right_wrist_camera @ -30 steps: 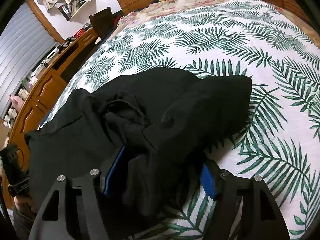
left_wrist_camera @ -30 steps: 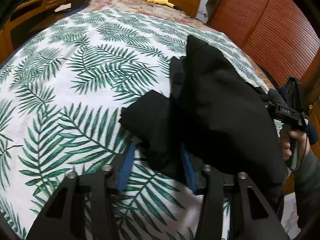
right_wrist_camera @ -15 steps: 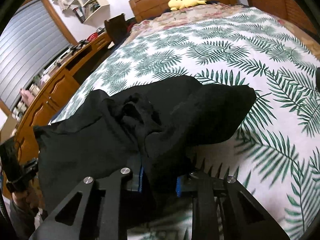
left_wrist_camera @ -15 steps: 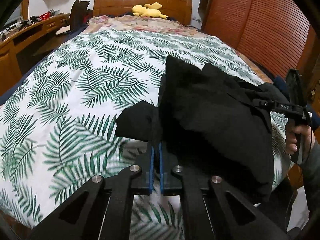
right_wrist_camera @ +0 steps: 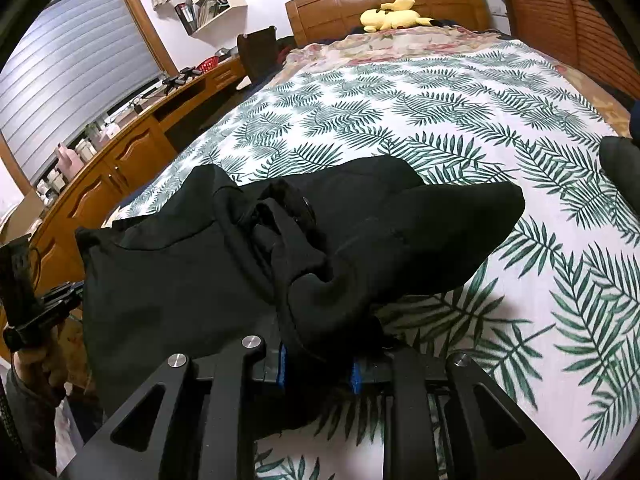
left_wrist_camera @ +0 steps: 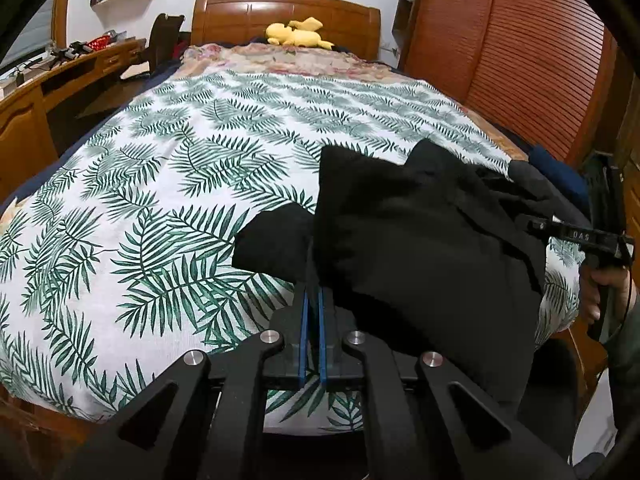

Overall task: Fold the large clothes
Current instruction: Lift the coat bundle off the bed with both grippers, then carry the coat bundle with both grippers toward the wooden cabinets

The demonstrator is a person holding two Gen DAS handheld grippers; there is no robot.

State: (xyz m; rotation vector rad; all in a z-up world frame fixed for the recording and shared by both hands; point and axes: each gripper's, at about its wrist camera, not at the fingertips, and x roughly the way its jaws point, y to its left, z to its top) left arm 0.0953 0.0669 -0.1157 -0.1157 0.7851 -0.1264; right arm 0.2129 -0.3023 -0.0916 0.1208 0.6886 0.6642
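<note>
A large black garment lies bunched at the near end of the bed and hangs partly over its foot edge. It also fills the lower left of the right wrist view. My left gripper is shut on an edge of the garment, its blue pads nearly together. My right gripper is shut on a thick fold of the garment, its pads held apart by the cloth. The right gripper also shows at the far right of the left wrist view, and the left gripper at the far left of the right wrist view.
The bed has a white cover with green palm leaves, a wooden headboard and a yellow plush toy on the pillows. A wooden desk runs along the left side. A reddish wooden wardrobe stands on the right.
Both grippers were open around the garment a second ago and have shut on it. Both have since pulled back and risen, lifting the near edge of the garment.
</note>
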